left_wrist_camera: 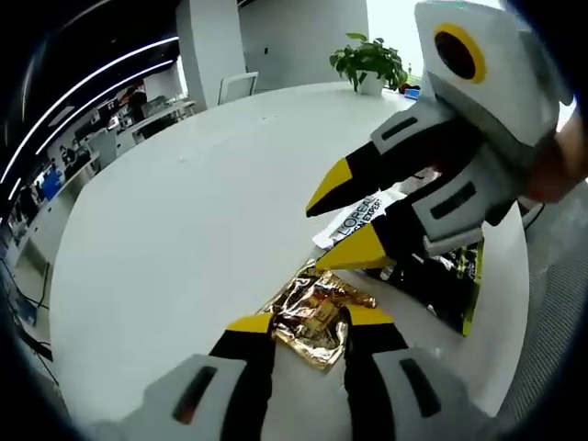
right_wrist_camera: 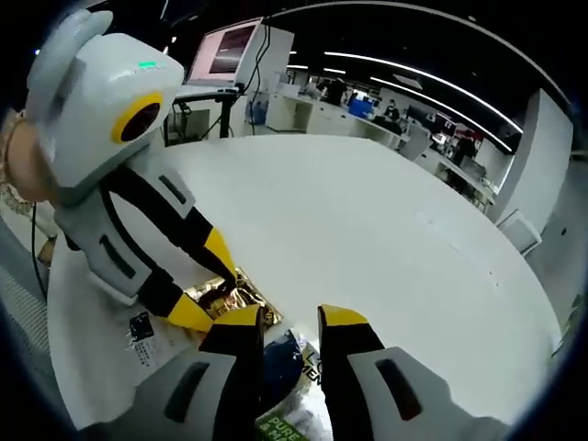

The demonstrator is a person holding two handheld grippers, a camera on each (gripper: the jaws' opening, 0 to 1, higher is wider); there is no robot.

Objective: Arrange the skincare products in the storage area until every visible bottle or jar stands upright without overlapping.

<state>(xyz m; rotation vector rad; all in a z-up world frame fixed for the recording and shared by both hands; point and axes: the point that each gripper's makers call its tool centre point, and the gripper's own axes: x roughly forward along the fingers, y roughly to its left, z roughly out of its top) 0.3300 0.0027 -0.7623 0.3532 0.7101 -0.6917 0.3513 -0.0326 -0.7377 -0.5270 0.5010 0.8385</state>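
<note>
A crumpled gold foil packet (left_wrist_camera: 315, 315) lies on the white round table (left_wrist_camera: 175, 230), squeezed between the yellow tips of my left gripper (left_wrist_camera: 309, 320), which is shut on it. My right gripper (left_wrist_camera: 342, 218) comes in from the right, its tips either side of a white L'Oreal-labelled product (left_wrist_camera: 363, 211). In the right gripper view that product (right_wrist_camera: 287, 363) shows dark blue and white between my right gripper's (right_wrist_camera: 292, 317) jaws, which are shut on it. My left gripper (right_wrist_camera: 207, 282) reaches in from the left onto the gold packet (right_wrist_camera: 241, 292).
A black flat pack with a green edge (left_wrist_camera: 455, 289) lies under the right gripper. A white leaflet with a printed code (right_wrist_camera: 142, 335) sits near the table edge. A potted plant (left_wrist_camera: 367, 60) and a chair (left_wrist_camera: 237, 87) stand at the far rim.
</note>
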